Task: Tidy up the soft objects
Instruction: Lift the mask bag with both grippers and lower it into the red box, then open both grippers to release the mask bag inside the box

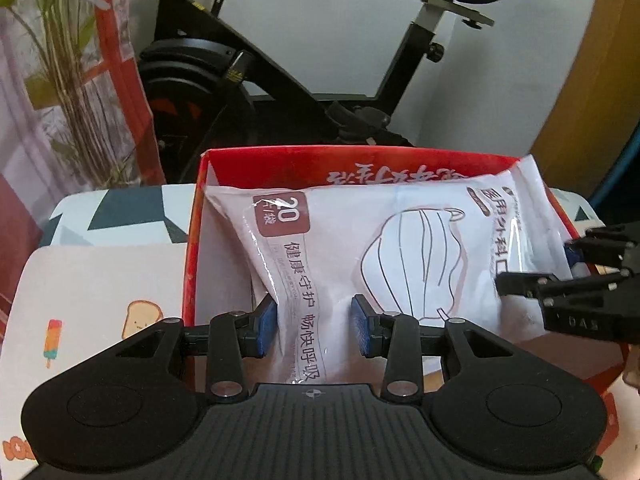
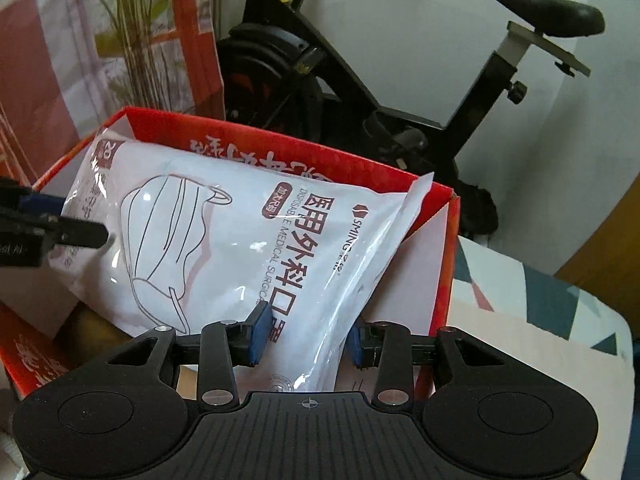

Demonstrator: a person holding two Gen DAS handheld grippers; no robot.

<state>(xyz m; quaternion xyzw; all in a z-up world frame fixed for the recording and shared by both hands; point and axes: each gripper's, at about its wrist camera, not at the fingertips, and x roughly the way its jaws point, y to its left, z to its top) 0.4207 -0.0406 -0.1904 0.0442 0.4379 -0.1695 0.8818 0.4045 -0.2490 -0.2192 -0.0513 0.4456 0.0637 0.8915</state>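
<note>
White plastic mask pack (image 1: pixel 400 248) hangs tilted over the open red cardboard box (image 1: pixel 192 264) on the patterned table (image 1: pixel 120 216); the left gripper (image 1: pixel 314 326) pinches its left end, the right gripper (image 2: pixel 306 334) pinches its right end, an exercise bike (image 1: pixel 280 68) behind.

White mask packet (image 1: pixel 400 248) lies tilted inside open red box (image 1: pixel 192 248).
</note>
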